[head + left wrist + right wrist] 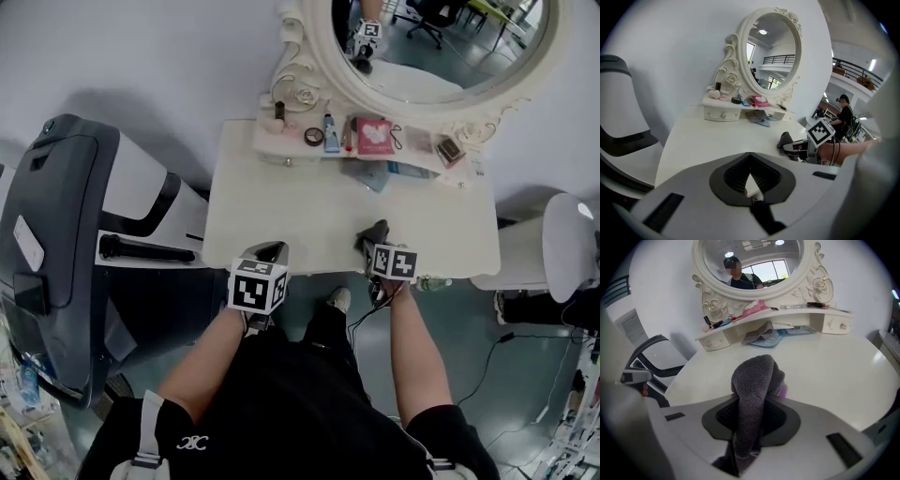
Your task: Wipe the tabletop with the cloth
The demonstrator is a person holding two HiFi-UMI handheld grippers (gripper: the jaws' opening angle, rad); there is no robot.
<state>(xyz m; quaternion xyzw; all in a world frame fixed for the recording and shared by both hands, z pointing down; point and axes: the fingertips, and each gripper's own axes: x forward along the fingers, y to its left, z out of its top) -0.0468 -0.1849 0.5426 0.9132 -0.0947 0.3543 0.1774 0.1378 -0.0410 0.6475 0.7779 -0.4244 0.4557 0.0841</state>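
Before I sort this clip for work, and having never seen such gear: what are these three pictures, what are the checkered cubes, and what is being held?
There is no robot here. A person holds a two-jaw gripper in each hand, and the checkered cubes are part of those grippers. The head view looks down from the person's head. The other two views each look along one gripper's jaws. The left gripper is shut and holds nothing. The right gripper is shut on a dark grey cloth, near the front edge of the cream tabletop. At the back, an oval mirror stands over a small shelf of little items.
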